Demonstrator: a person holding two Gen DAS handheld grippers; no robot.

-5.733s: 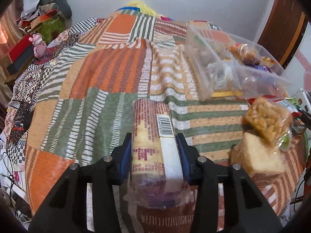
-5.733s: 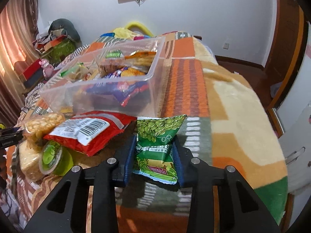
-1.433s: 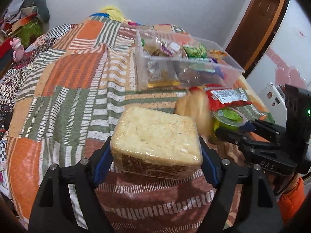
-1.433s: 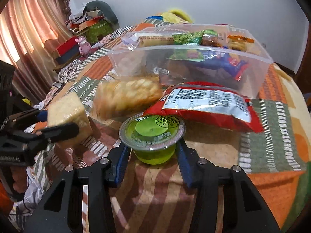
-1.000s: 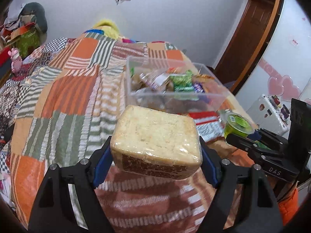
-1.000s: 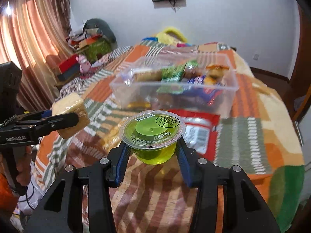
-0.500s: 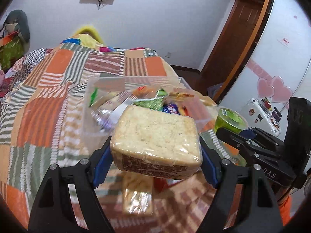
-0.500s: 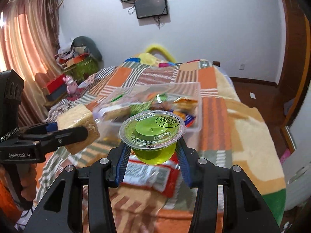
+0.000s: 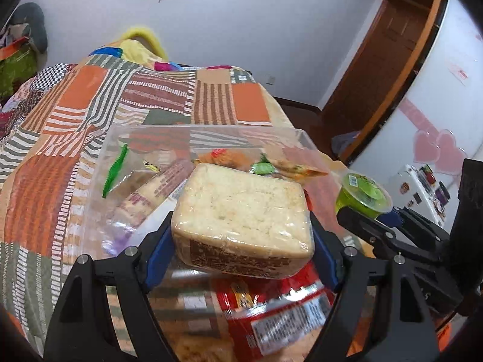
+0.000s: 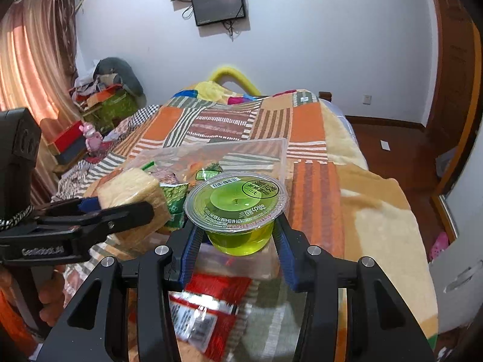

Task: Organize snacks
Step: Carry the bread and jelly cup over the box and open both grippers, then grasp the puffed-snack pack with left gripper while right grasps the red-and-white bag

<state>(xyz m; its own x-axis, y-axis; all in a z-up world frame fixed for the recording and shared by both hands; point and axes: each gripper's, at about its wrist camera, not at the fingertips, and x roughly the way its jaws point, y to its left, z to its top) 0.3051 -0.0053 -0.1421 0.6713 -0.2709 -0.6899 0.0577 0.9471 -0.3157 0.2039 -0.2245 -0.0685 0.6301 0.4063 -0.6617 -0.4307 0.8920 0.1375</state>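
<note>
Left tool clamped on wrapped cake, right tool clamped on jelly cup; both held above near edge of plastic bin on bed. Collision risked if tools lowered together; cup possibly tipped on crowded packets, depth unclear.

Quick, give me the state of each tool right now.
Left tool: closed on the wrapped bread, held above the clear box.
Right tool: closed on the green jelly cup.
</note>
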